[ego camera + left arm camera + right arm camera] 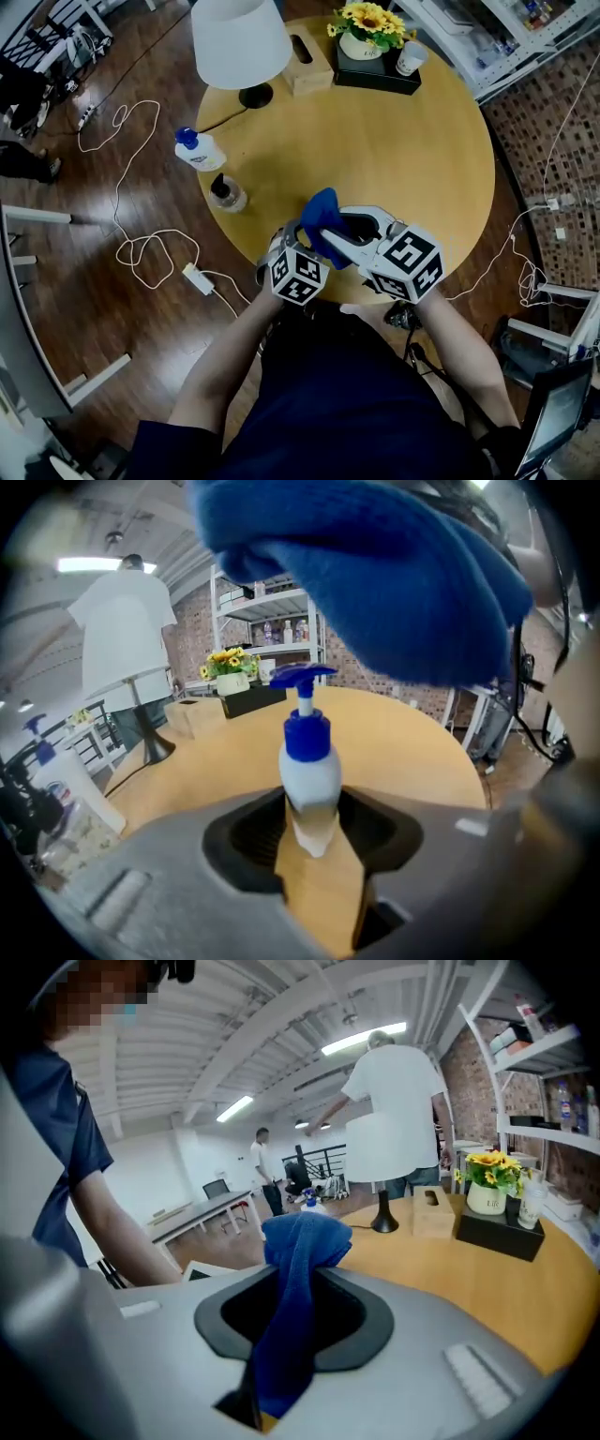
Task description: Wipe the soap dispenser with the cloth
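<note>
Left gripper (311, 836) clamped on the soap dispenser (309, 761) at the round table's (412, 141) near edge | right gripper (281, 1312) pinching the blue cloth (298, 1269), bunched close above dispenser's pump

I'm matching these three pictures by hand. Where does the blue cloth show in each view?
Head view: blue cloth just below centre, at the near edge of the table.
Left gripper view: cloth fills the top, above the soap dispenser.
Right gripper view: cloth at centre, pinched in the right tool.
Shared landmark: the sunflowers.
</note>
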{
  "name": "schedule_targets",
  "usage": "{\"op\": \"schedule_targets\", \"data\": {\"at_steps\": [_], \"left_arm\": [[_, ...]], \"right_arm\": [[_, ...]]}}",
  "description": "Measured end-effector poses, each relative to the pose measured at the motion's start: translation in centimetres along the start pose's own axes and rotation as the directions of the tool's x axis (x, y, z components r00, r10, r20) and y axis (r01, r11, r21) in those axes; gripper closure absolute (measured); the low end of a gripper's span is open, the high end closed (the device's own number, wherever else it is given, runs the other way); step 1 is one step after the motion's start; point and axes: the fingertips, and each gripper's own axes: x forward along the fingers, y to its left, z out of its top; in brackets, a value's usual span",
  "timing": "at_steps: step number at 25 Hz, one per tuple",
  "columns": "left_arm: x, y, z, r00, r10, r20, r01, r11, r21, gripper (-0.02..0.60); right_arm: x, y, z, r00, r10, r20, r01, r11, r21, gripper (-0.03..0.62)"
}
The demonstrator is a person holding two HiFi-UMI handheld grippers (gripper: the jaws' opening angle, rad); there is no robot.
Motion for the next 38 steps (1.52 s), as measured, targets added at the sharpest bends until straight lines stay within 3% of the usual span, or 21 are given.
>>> {"op": "schedule_targets", "data": {"at_steps": [2,4,8,12,19,24,28,32,36,38], "left_arm": [[0.0,0.0,0.0,1.0,-0.005,-0.004,0.005,1.0,0.003,0.403],[0.0,0.0,0.0,1.0,-0.009,-0.009,0.009,1.0,0.006,0.403],[0.0,-0.1,0.0,1.0,-0.015,-0.017,0.015,1.0,0.01,0.403],[0.0,0.0,0.0,1.0,-0.018,-0.023,0.018,1.0,0.014,0.403],[-0.1,0.0,-0.3,0.999,-0.037,-0.037,0.038,0.998,0.04,0.403],[-0.1,-0.1,-0.3,0.988,-0.147,-0.046,0.152,0.979,0.133,0.403],[-0.4,-0.1,-0.4,0.974,-0.218,-0.067,0.227,0.954,0.196,0.403],[-0.4,-0.3,-0.3,0.964,-0.254,-0.081,0.266,0.938,0.223,0.403],[-0.5,-0.2,-0.4,0.954,-0.282,-0.101,0.299,0.919,0.256,0.403],[-0.6,-0.3,-0.5,0.954,-0.281,-0.103,0.298,0.92,0.256,0.403]], "right_arm": [[1.6,-0.1,-1.1,0.999,-0.005,-0.052,0.005,1.0,0.01,0.493],[2.4,-0.9,-2.0,0.997,-0.008,-0.074,0.014,0.996,0.083,0.493],[1.5,-3.3,-2.7,0.998,-0.048,-0.049,0.058,0.972,0.228,0.493],[0.2,-5.7,-3.2,0.995,-0.101,-0.019,0.102,0.947,0.303,0.493],[-0.4,-8.0,-5.4,0.987,-0.155,-0.051,0.163,0.929,0.332,0.493],[-1.4,-10.1,-8.5,0.967,-0.232,-0.103,0.254,0.902,0.349,0.493],[-1.7,-9.1,-6.1,0.984,-0.177,0.03,0.152,0.91,0.386,0.493],[-2.8,-5.8,-1.6,0.988,-0.083,0.128,0.038,0.946,0.321,0.493],[-2.4,-1.5,0.4,0.991,0.081,0.109,-0.107,0.961,0.255,0.493],[-0.9,-1.0,-0.6,0.994,0.097,0.044,-0.105,0.965,0.242,0.493]]}}
